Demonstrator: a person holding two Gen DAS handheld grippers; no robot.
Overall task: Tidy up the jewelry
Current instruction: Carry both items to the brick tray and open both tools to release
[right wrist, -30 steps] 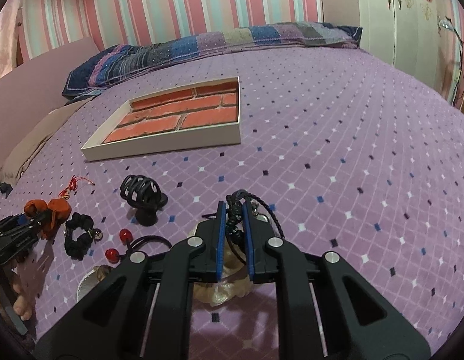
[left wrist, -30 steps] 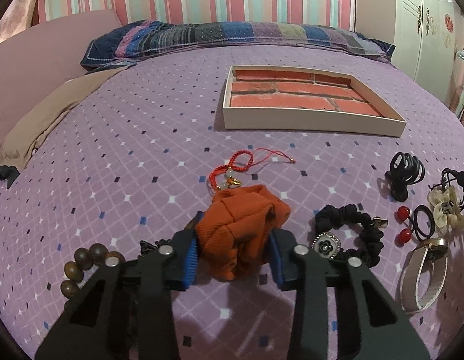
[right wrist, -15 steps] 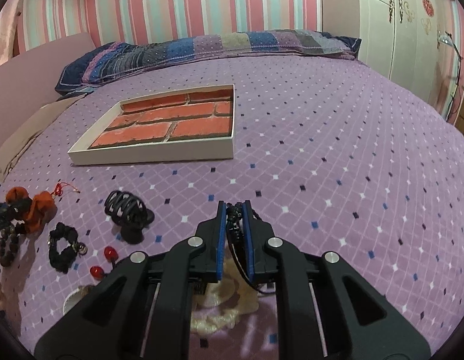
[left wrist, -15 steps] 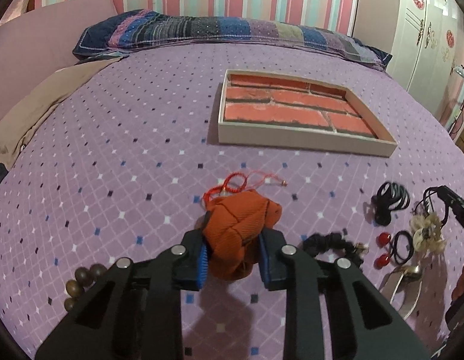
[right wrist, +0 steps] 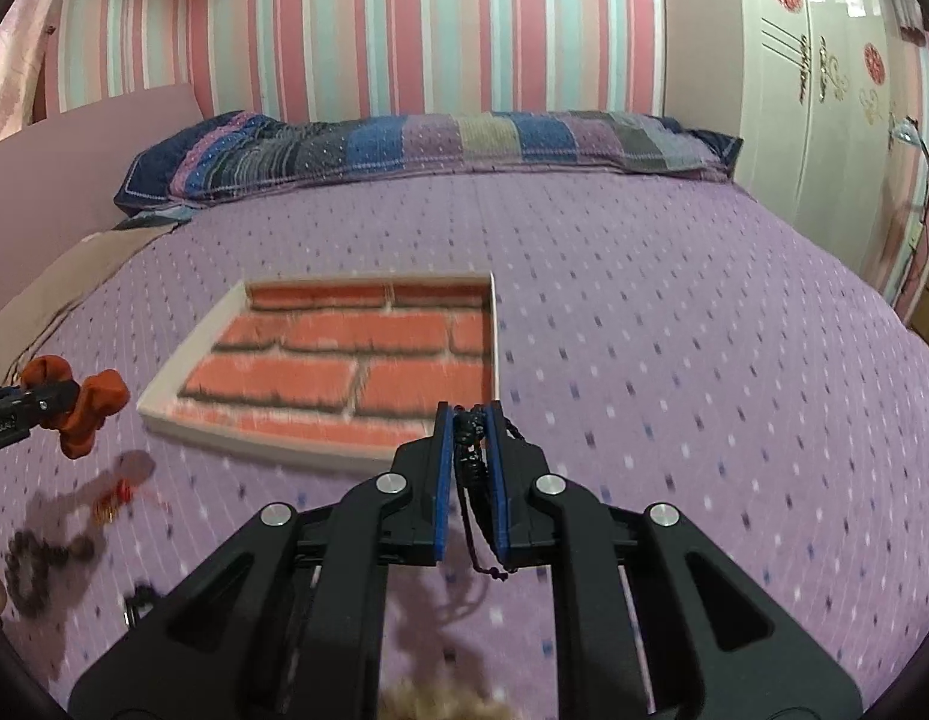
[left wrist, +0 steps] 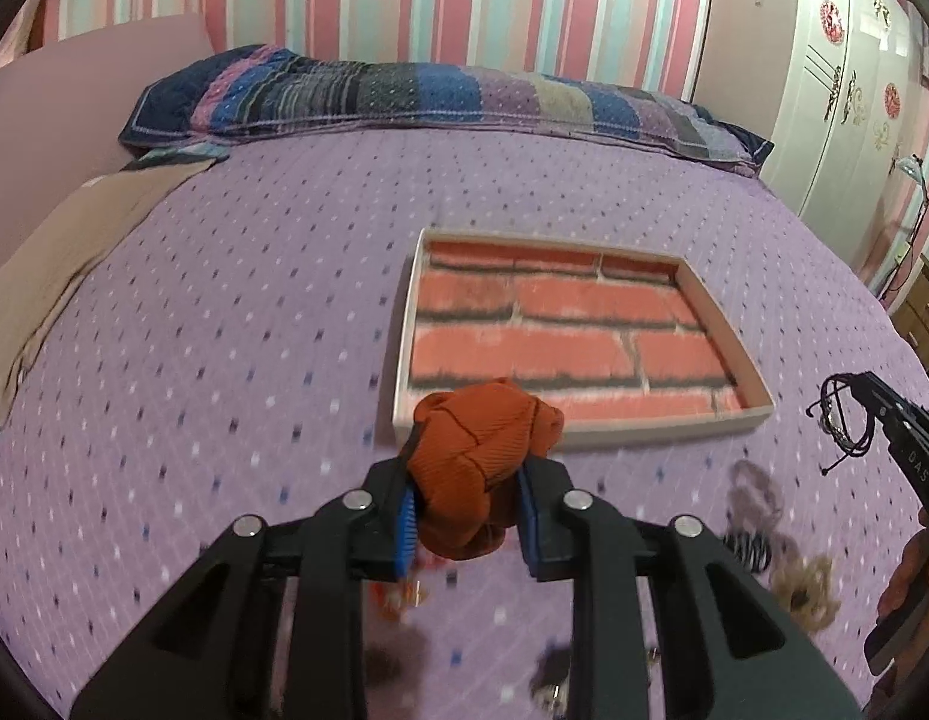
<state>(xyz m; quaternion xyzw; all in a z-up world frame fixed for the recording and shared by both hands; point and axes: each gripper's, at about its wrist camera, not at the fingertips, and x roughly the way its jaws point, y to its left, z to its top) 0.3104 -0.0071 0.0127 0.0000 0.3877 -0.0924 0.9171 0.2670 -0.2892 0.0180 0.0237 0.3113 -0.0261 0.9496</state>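
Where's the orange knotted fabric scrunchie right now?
The orange knotted fabric scrunchie is clamped in the left gripper, lifted off the purple bedspread, just short of the brick-lined white tray's near-left corner.

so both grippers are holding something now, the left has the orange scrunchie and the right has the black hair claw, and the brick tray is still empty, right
Not quite. The right gripper holds a black braided cord bracelet, not a hair claw, as the right wrist view shows. The rest holds: the left gripper has its jaws shut on the orange scrunchie, and the brick-patterned tray has nothing in it.

Tray (left wrist: 584,435) on bed (left wrist: 224,330), pillow (left wrist: 440,99) seemingly behind
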